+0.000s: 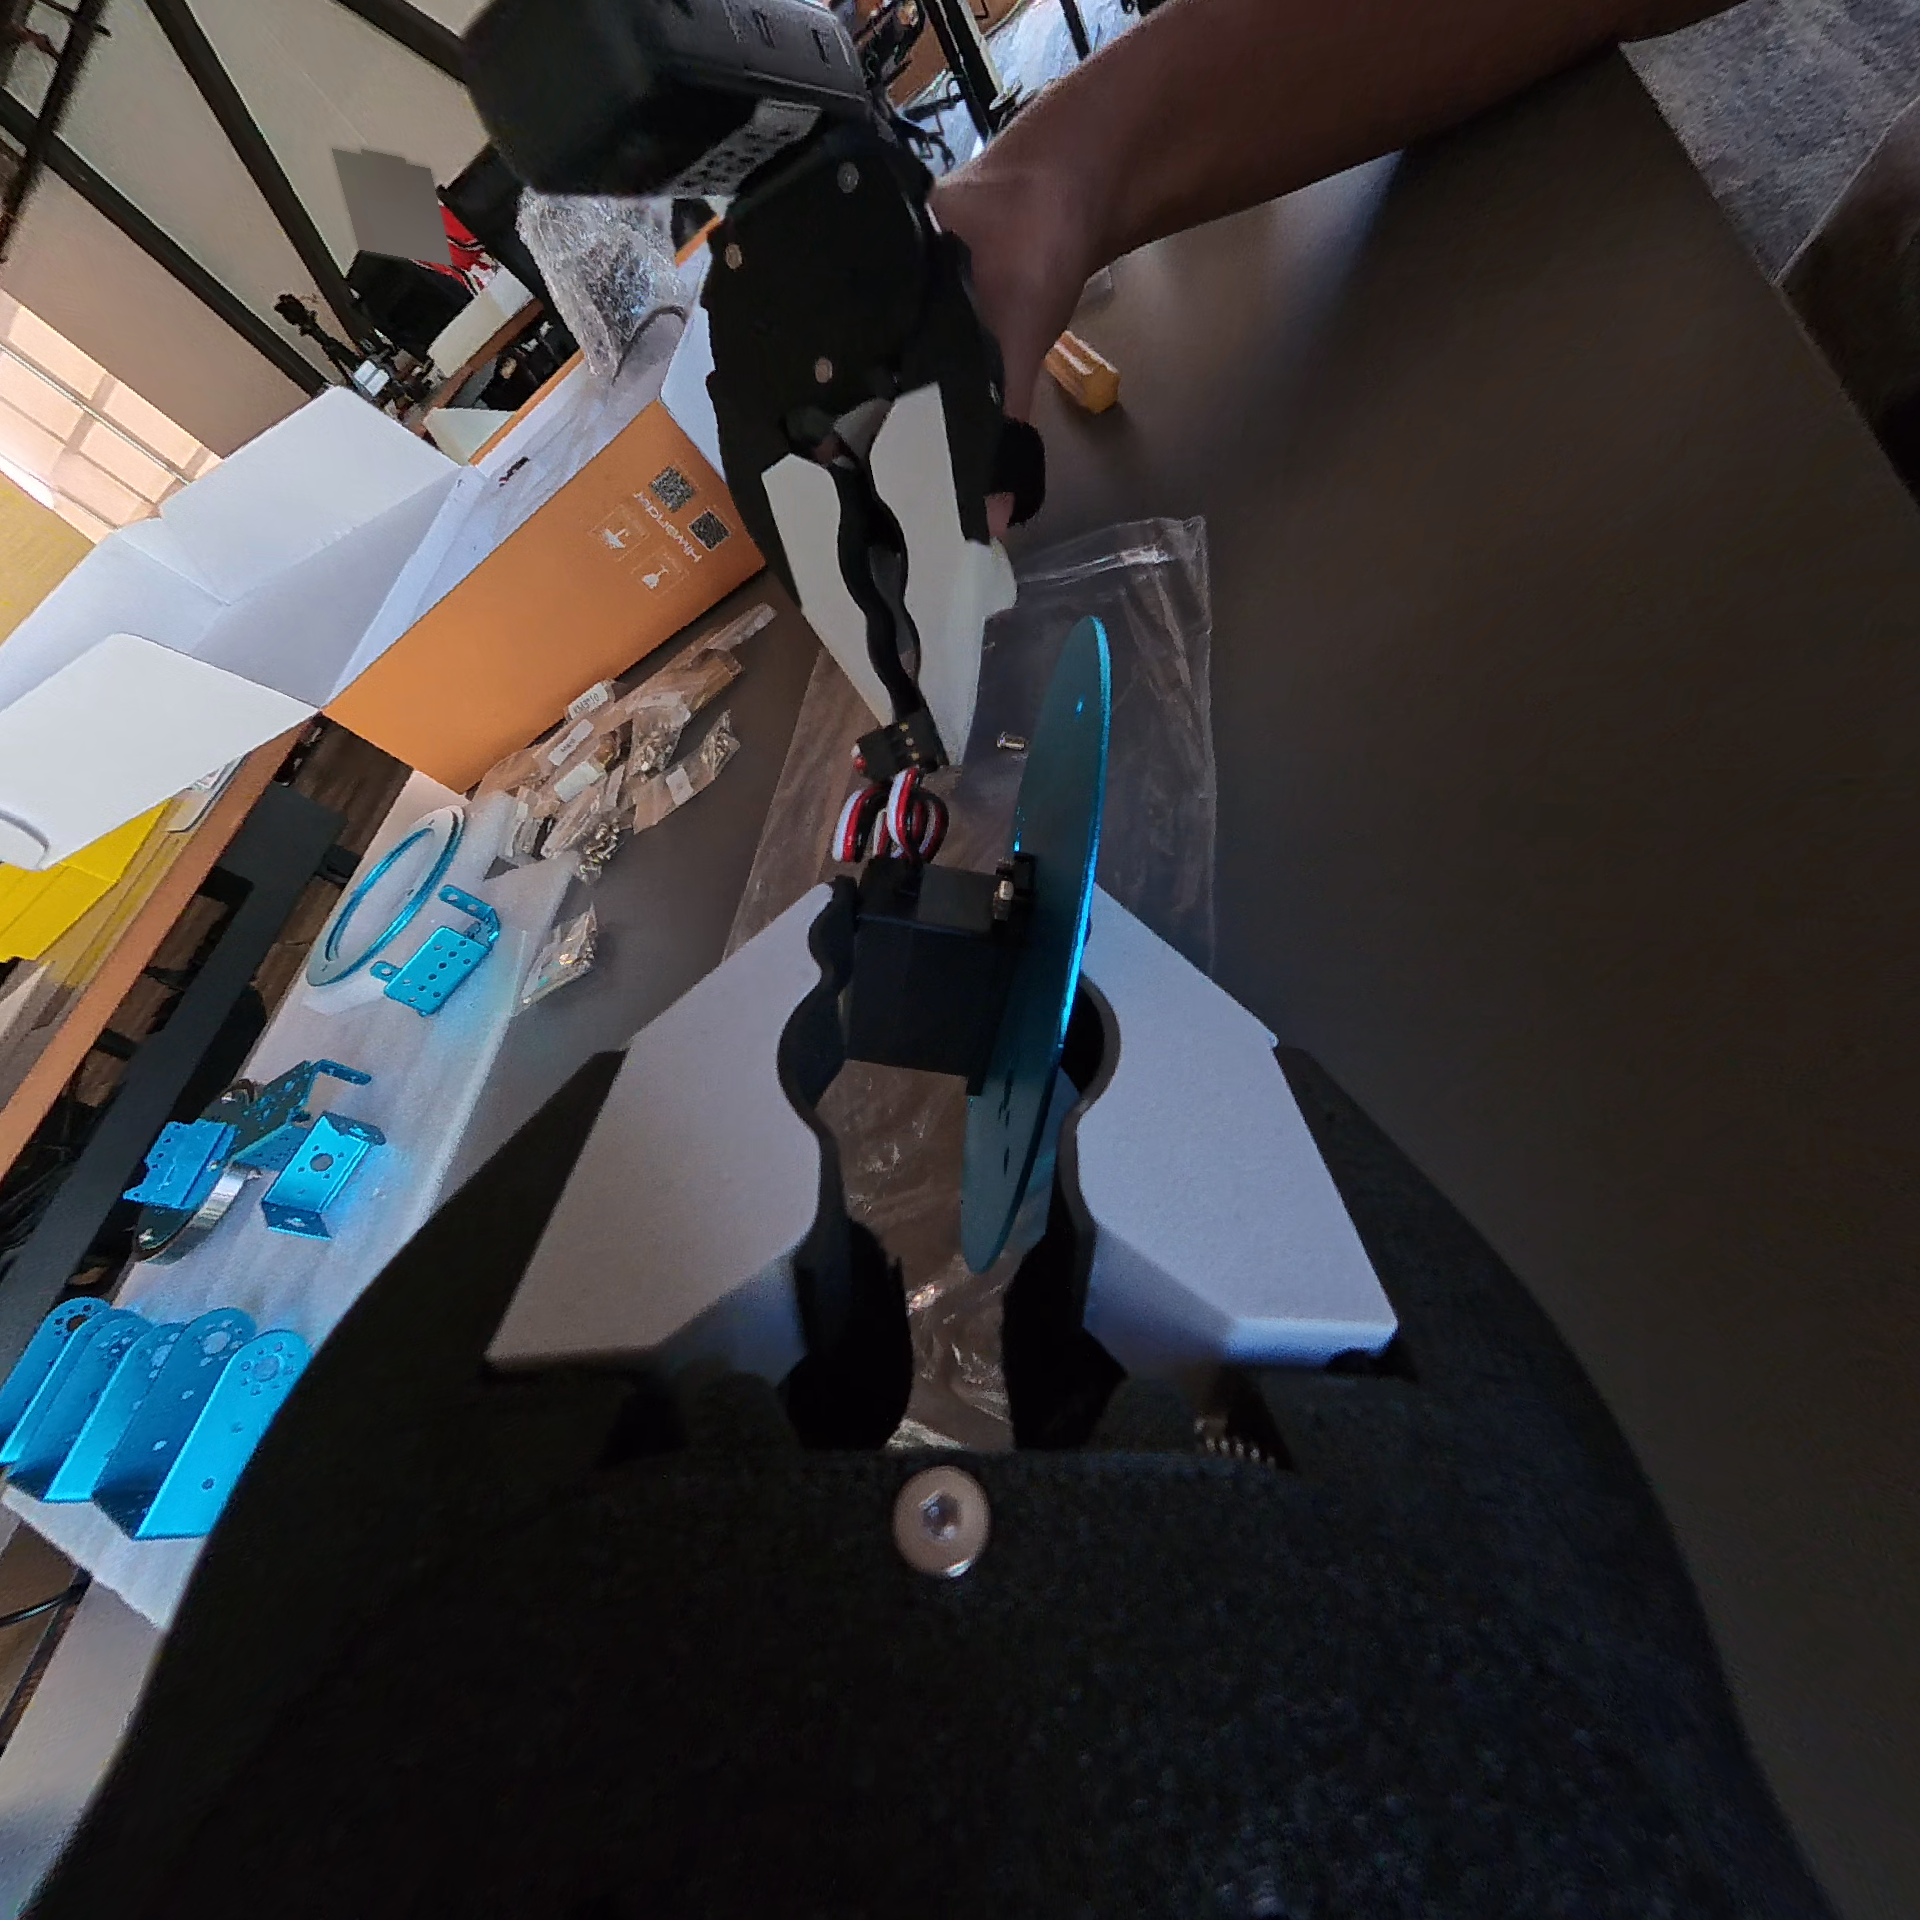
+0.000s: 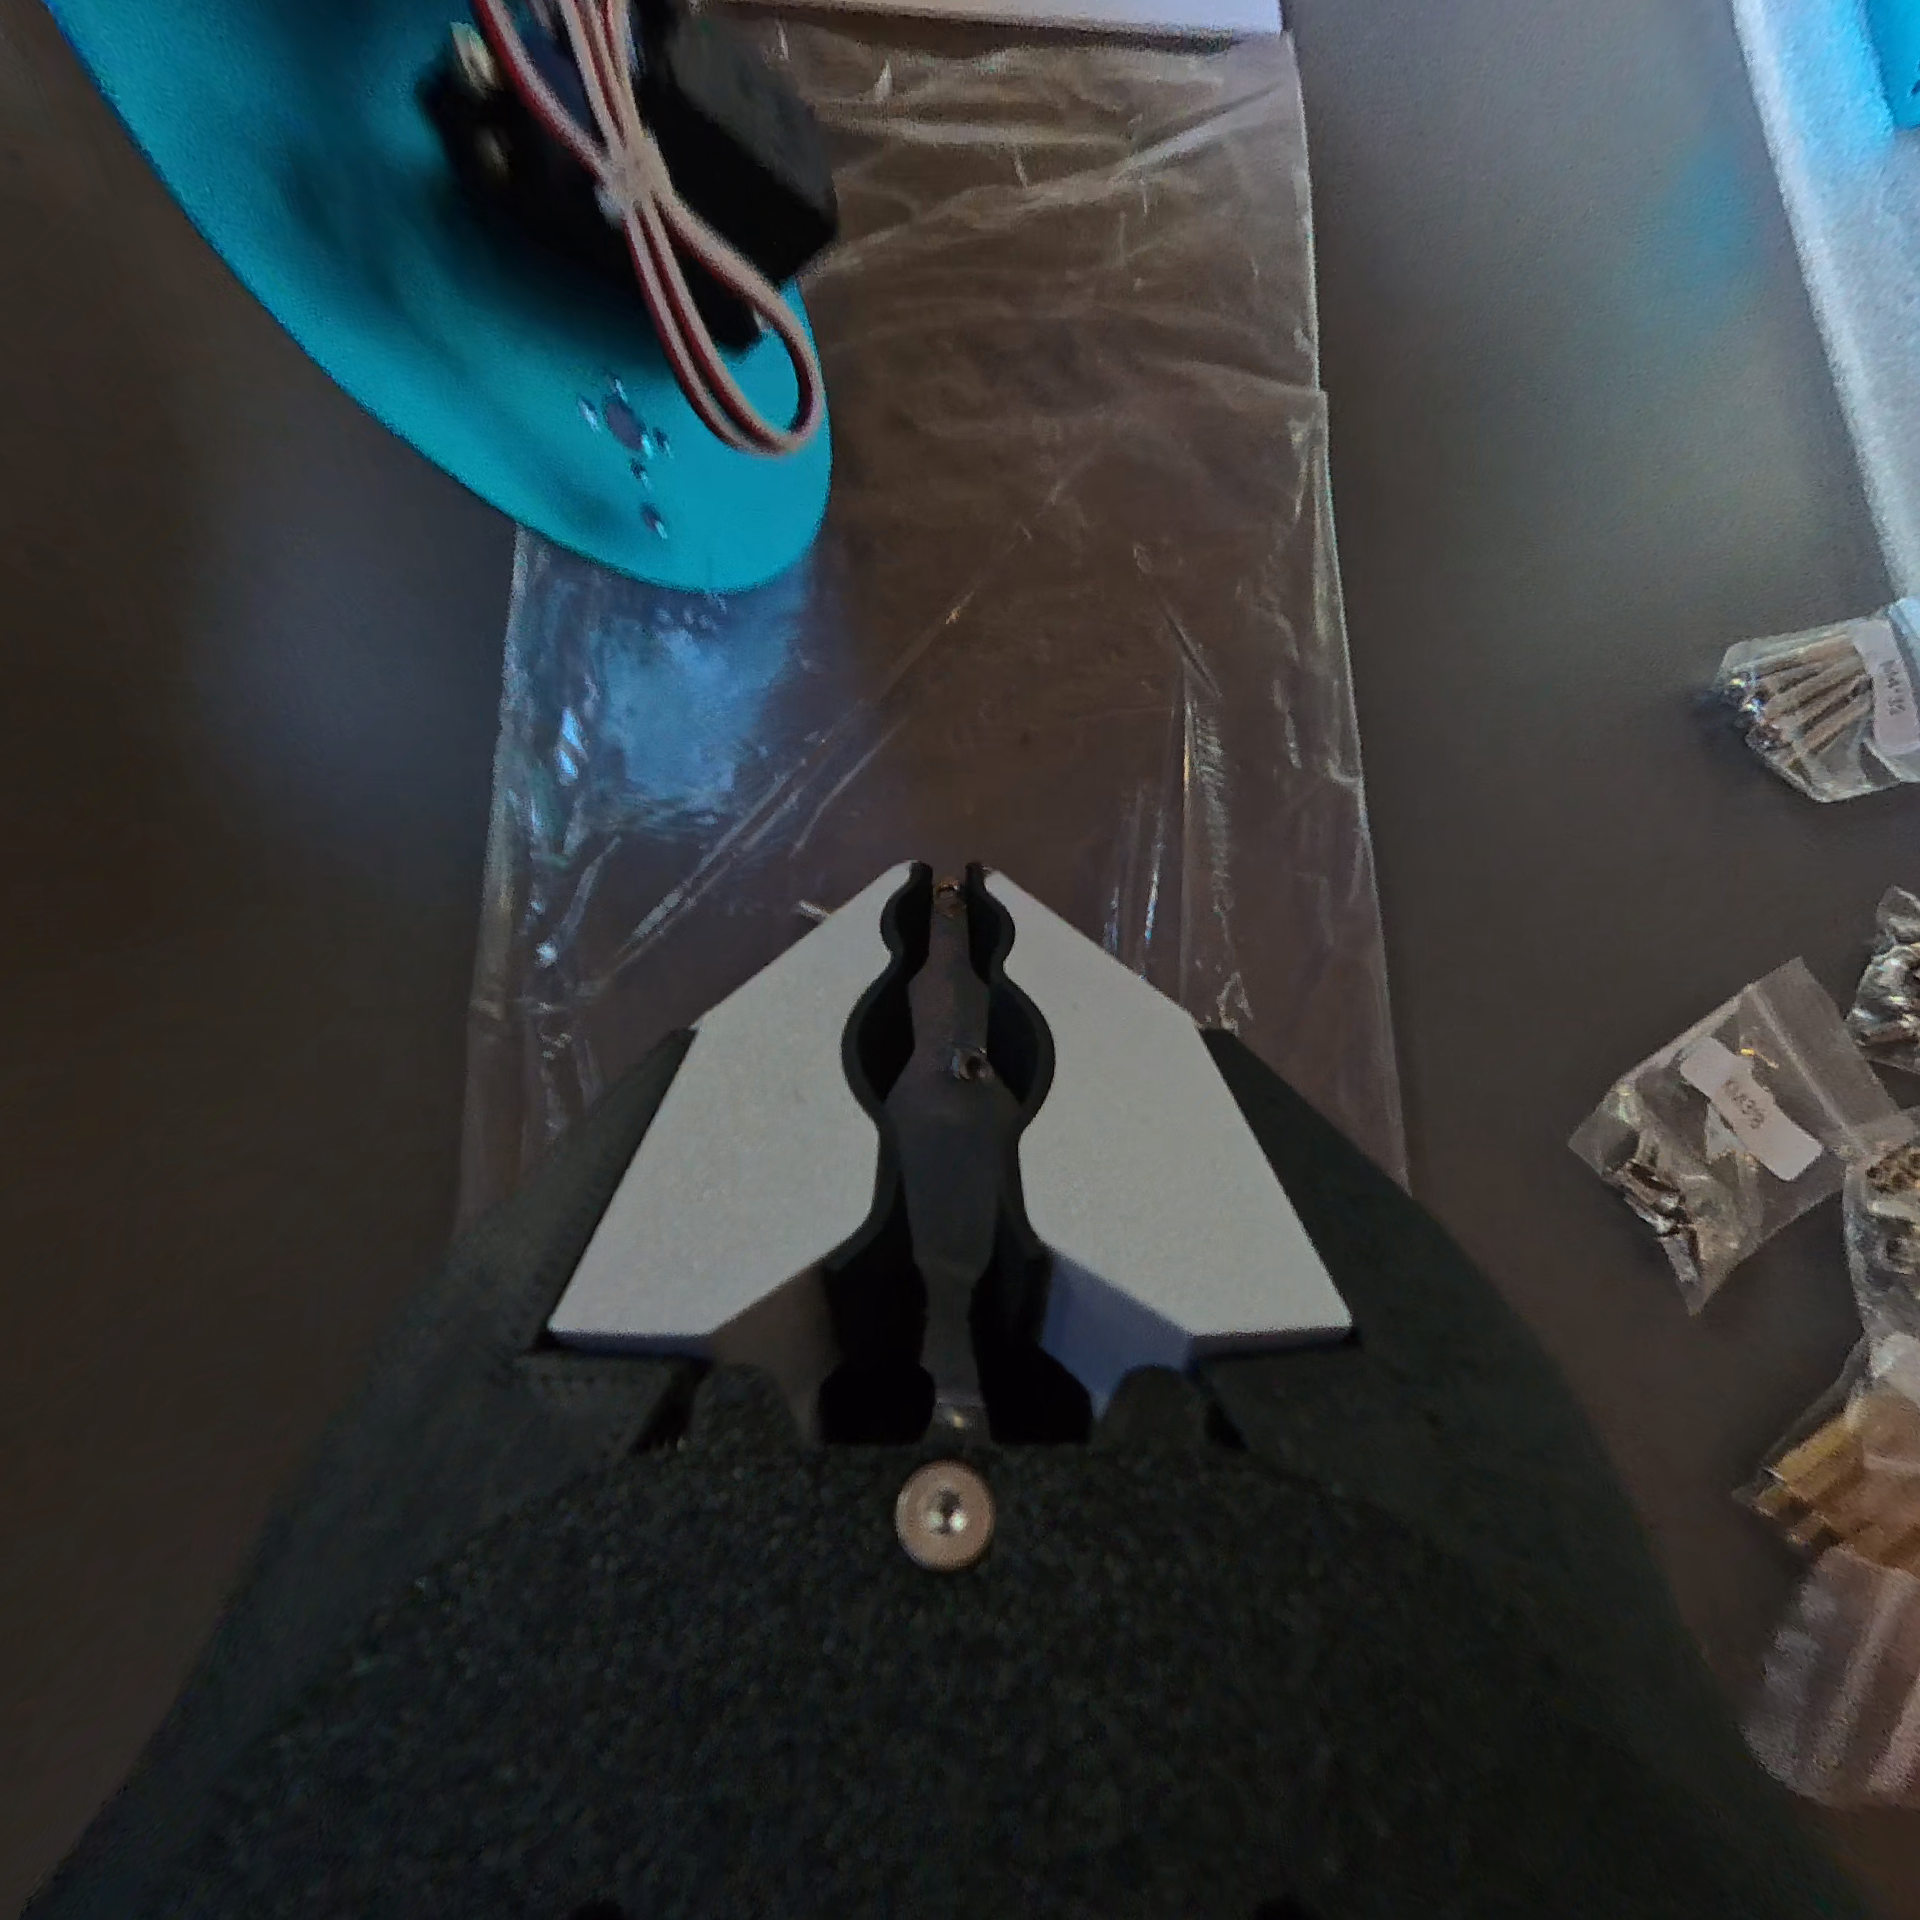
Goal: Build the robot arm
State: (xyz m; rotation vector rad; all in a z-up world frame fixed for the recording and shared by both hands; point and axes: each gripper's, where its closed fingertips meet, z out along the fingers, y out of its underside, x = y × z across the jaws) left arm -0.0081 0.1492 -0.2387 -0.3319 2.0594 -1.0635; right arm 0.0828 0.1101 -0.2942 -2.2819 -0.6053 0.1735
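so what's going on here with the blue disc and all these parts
A person holds a claw in each hand. The left claw is shut on a black servo bolted to a blue disc, held upright over a clear plastic bag. The right claw is shut on a small screw. Bagged hardware lies beside it.

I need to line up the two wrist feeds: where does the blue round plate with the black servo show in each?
Left wrist view: blue round plate stands edge-on at centre, between the left tool's fingers.
Right wrist view: the plate fills the top left, ahead of the right tool.
Shared landmark: the clear plastic sheet on the table, under the plate.
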